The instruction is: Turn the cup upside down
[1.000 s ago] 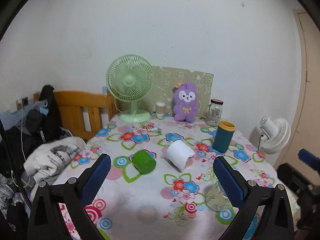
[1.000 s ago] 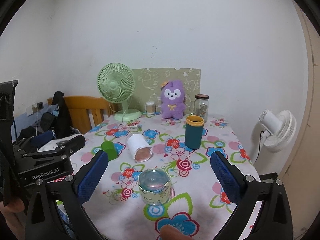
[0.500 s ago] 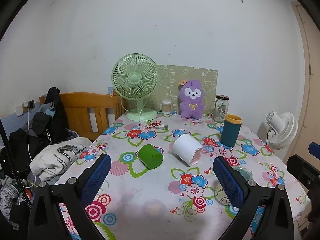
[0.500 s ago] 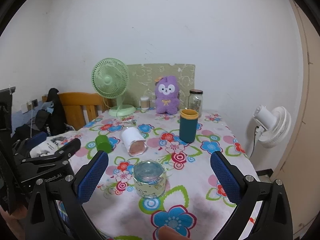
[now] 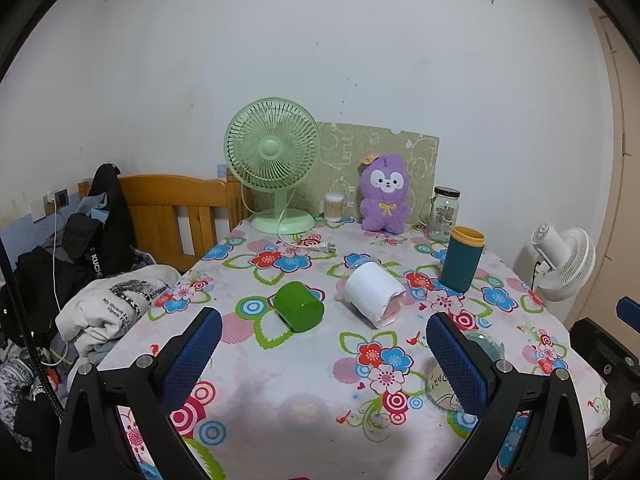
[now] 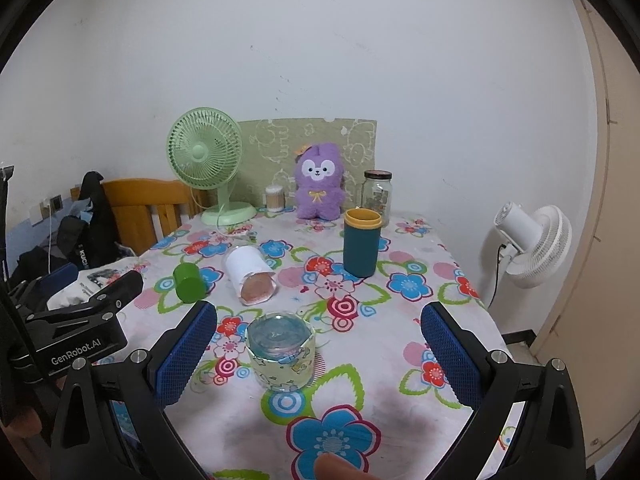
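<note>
A clear glass cup with a pale printed wrap [image 6: 280,356] stands base-up near the table's front edge, between my right gripper's open fingers. In the left wrist view the glass cup [image 5: 440,384] is partly hidden behind the right finger. A green cup [image 5: 299,306] and a white cup [image 5: 373,294] lie on their sides mid-table. A teal tumbler with a yellow rim [image 6: 361,242] stands upright. My left gripper [image 5: 320,360] is open and empty above the near table. My right gripper [image 6: 318,352] is open and empty.
The flowered tablecloth [image 5: 280,380] covers the table. At the back stand a green fan [image 5: 276,164], a purple plush [image 5: 384,194], a glass jar [image 5: 442,214] and a cotton swab tub [image 5: 334,207]. A white fan [image 6: 532,240] stands on the right, a wooden bedframe with clothes [image 5: 120,240] on the left.
Both grippers have drawn back and up from the table, so the objects sit lower and smaller in view. Both stay open. Nothing on the table has moved.
</note>
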`<action>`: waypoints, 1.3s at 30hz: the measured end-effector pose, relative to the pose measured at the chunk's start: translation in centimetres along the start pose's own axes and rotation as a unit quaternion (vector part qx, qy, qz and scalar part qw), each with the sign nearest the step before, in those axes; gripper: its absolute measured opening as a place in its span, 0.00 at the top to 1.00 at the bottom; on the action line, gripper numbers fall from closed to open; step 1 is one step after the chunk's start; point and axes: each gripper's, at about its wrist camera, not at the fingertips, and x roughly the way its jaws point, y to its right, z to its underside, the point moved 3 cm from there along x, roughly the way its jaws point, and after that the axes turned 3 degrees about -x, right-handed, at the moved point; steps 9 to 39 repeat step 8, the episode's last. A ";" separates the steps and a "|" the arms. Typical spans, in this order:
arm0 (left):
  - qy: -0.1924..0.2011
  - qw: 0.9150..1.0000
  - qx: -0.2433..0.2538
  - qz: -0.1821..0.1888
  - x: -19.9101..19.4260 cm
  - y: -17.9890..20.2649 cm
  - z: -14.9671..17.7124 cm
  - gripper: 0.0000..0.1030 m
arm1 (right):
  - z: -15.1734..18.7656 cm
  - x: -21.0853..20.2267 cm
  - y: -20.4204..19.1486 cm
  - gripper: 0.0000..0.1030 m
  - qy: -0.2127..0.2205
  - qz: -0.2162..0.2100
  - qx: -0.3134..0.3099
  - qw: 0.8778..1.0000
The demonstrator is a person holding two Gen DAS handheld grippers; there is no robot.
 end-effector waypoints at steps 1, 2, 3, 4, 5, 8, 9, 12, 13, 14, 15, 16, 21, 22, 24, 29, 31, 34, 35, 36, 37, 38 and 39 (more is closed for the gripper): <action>0.000 1.000 0.000 0.000 0.1 0.0 0.1 0.00 | 0.0 0.1 0.0 0.00 -0.001 0.000 0.000 1.000; 0.000 1.000 0.000 -0.002 0.1 0.1 0.2 0.00 | 0.1 0.1 0.0 0.00 -0.001 0.000 0.000 1.000; 0.001 1.000 0.002 -0.004 0.2 0.1 0.2 0.00 | 0.1 0.2 0.0 0.00 -0.002 -0.001 0.001 1.000; 0.002 1.000 0.003 -0.007 0.3 0.2 0.3 0.00 | 0.1 0.2 0.0 0.00 -0.002 -0.001 0.001 1.000; 0.003 1.000 0.004 -0.007 0.3 0.3 0.3 0.00 | 0.1 0.2 0.0 0.00 -0.002 -0.001 0.001 1.000; 0.003 1.000 0.005 -0.004 0.3 0.4 0.4 0.00 | 0.2 0.4 0.1 0.00 -0.004 0.000 0.003 1.000; 0.003 1.000 0.005 -0.004 0.3 0.4 0.4 0.00 | 0.2 0.4 0.1 0.00 -0.004 0.000 0.003 1.000; 0.003 1.000 0.005 -0.004 0.3 0.4 0.4 0.00 | 0.2 0.4 0.1 0.00 -0.004 0.000 0.003 1.000; 0.003 1.000 0.005 -0.004 0.3 0.4 0.4 0.00 | 0.2 0.4 0.1 0.00 -0.004 0.000 0.003 1.000; 0.003 1.000 0.005 -0.004 0.3 0.4 0.4 0.00 | 0.2 0.4 0.1 0.00 -0.004 0.000 0.003 1.000; 0.003 1.000 0.005 -0.004 0.3 0.4 0.4 0.00 | 0.2 0.4 0.1 0.00 -0.004 0.000 0.003 1.000; 0.003 1.000 0.005 -0.004 0.3 0.4 0.4 0.00 | 0.2 0.4 0.1 0.00 -0.004 0.000 0.003 1.000; 0.003 1.000 0.005 -0.004 0.3 0.4 0.4 0.00 | 0.2 0.4 0.1 0.00 -0.004 0.000 0.003 1.000; 0.003 1.000 0.005 -0.004 0.3 0.4 0.4 0.00 | 0.2 0.4 0.1 0.00 -0.004 0.000 0.003 1.000; 0.003 1.000 0.005 -0.004 0.3 0.4 0.4 0.00 | 0.2 0.4 0.1 0.00 -0.004 0.000 0.003 1.000; 0.003 1.000 0.005 -0.004 0.3 0.4 0.4 0.00 | 0.2 0.4 0.1 0.00 -0.004 0.000 0.003 1.000; 0.003 1.000 0.005 -0.004 0.3 0.4 0.4 0.00 | 0.2 0.4 0.1 0.00 -0.004 0.000 0.003 1.000; 0.003 1.000 0.005 -0.004 0.3 0.4 0.4 0.00 | 0.2 0.4 0.1 0.00 -0.004 0.000 0.003 1.000; 0.003 1.000 0.005 -0.004 0.3 0.4 0.4 0.00 | 0.2 0.4 0.1 0.00 -0.004 0.000 0.003 1.000; 0.003 1.000 0.005 -0.004 0.3 0.4 0.4 0.00 | 0.2 0.4 0.1 0.00 -0.004 0.000 0.003 1.000; 0.003 1.000 0.005 -0.004 0.3 0.4 0.4 0.00 | 0.2 0.4 0.1 0.00 -0.004 0.000 0.003 1.000; 0.003 1.000 0.005 -0.004 0.3 0.4 0.4 0.00 | 0.2 0.4 0.1 0.00 -0.004 0.000 0.003 1.000; 0.003 1.000 0.005 -0.004 0.3 0.4 0.4 0.00 | 0.2 0.4 0.1 0.00 -0.004 0.000 0.003 1.000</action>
